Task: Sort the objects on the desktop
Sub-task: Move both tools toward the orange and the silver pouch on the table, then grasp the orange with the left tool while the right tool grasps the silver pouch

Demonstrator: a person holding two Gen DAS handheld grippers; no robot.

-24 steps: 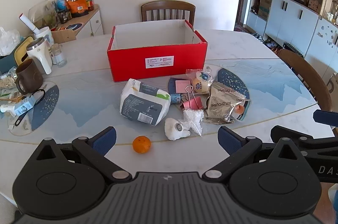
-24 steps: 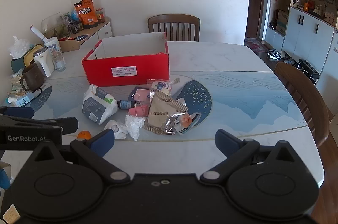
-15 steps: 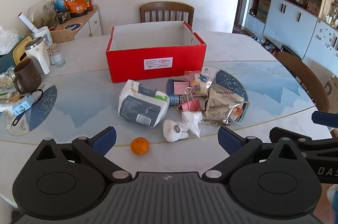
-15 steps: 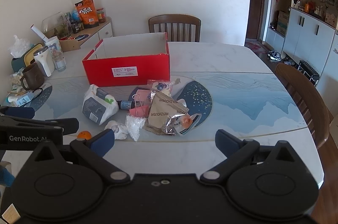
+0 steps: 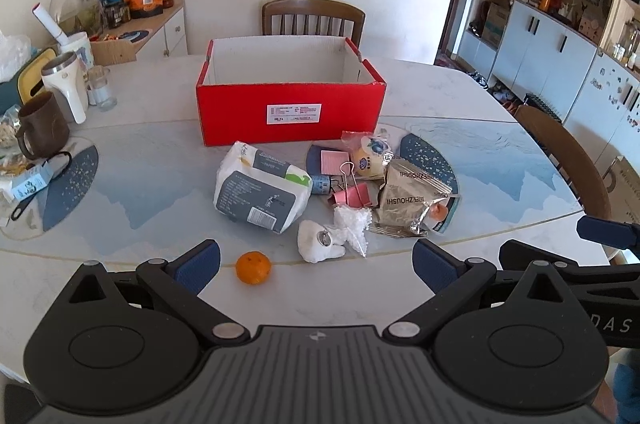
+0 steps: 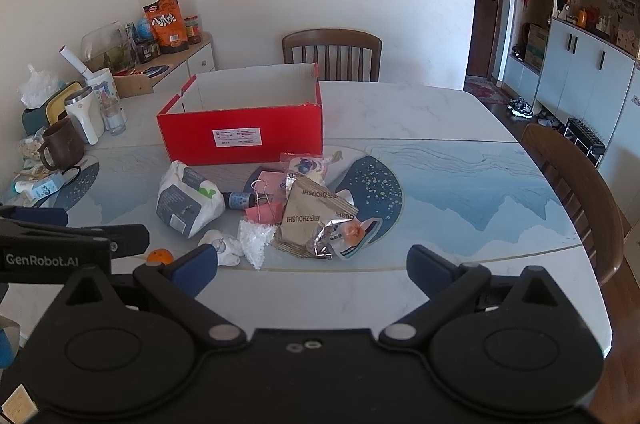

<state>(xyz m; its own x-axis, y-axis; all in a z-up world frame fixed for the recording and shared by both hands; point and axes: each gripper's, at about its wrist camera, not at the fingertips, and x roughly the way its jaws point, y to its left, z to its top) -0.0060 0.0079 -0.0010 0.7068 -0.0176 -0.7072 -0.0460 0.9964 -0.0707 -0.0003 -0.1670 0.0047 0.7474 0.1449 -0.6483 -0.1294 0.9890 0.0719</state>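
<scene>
Both grippers, left gripper (image 5: 316,258) and right gripper (image 6: 312,266), gape fully open, holding nothing; a careless approach could roll the tangerine (image 5: 253,267) off the table (image 5: 500,144).

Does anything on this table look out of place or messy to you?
Yes. A torn-open silver foil snack packet lies crumpled in the heap of loose items before the open red cardboard box, whose visible inside looks bare. A small orange fruit sits alone near the table edge, apart from the pile.
</scene>
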